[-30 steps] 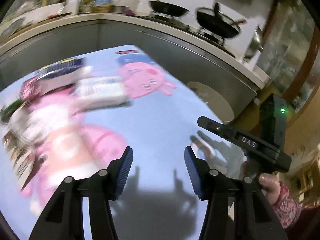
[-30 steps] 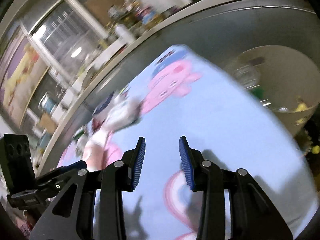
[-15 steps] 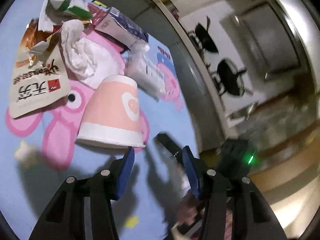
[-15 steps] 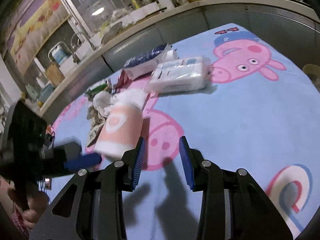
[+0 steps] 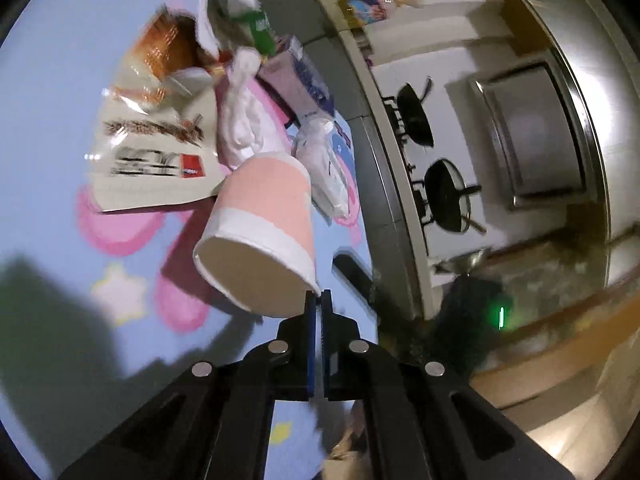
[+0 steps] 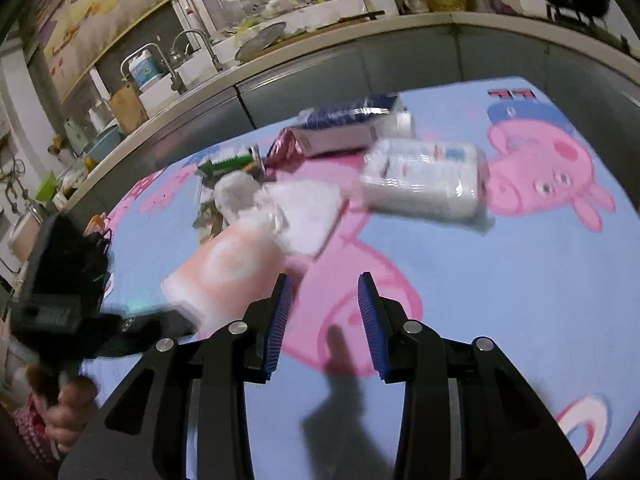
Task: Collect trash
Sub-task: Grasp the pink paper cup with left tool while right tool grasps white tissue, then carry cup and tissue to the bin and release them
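Note:
My left gripper (image 5: 318, 300) is shut on the rim of a pink and white paper cup (image 5: 262, 224), which lies tipped with its mouth toward the camera. The cup also shows blurred in the right wrist view (image 6: 224, 272), with the left gripper body (image 6: 60, 292) beside it. Behind the cup lie crumpled white tissue (image 5: 240, 120), a beige snack bag (image 5: 156, 152), a white plastic pack (image 6: 424, 180) and a blue-and-white carton (image 6: 344, 132). My right gripper (image 6: 324, 320) is open and empty above the cloth, just right of the cup.
A light-blue cartoon pig tablecloth (image 6: 520, 280) covers the table. A grey counter (image 6: 360, 52) with a sink runs behind it. A stove with black pans (image 5: 444, 200) stands beyond the table's far edge.
My left gripper has closed its fingers onto the cup's rim; half a second ago it was open just in front of the cup. The right gripper stayed open and moved closer to the trash.

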`<state>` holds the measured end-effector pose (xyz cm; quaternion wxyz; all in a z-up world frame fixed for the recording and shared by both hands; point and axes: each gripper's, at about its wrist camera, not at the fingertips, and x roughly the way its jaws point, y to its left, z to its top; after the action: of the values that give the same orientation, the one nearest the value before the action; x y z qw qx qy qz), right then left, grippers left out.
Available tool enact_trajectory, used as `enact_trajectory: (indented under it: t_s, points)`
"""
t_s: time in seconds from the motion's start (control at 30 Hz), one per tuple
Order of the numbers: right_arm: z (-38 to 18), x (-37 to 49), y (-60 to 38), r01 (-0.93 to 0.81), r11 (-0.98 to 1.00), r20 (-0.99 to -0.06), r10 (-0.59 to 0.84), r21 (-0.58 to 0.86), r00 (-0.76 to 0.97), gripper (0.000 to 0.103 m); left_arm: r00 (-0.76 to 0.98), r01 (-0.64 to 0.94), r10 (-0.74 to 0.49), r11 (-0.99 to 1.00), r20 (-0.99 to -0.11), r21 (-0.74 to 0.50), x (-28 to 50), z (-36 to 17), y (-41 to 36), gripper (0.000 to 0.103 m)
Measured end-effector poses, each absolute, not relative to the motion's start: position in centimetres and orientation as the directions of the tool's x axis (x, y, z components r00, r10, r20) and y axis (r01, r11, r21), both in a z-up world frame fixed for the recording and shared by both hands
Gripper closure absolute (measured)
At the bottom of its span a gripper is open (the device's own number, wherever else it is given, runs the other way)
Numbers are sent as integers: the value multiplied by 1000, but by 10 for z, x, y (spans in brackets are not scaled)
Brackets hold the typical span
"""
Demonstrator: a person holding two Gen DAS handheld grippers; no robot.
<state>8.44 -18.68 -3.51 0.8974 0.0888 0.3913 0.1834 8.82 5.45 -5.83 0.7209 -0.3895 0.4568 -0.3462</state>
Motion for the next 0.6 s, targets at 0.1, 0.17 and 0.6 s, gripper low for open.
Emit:
enact_trajectory:
  t_s: [0.1,0.17,0.6]
  points:
    - [-30,104,-168,-311,907,-676,419,284,606,61,351,228,-832,521,-429,-823,61,-47,72,101]
    - [-32,121,-142,-379,896,-695,424,231,580,52,360,256,-812,559,-459,-788,46,-45,82,101]
    - [-58,157,-105,-387,915,-758,329,109,563,92,363,349,-772,632,-522,-692,22,-32,72,101]
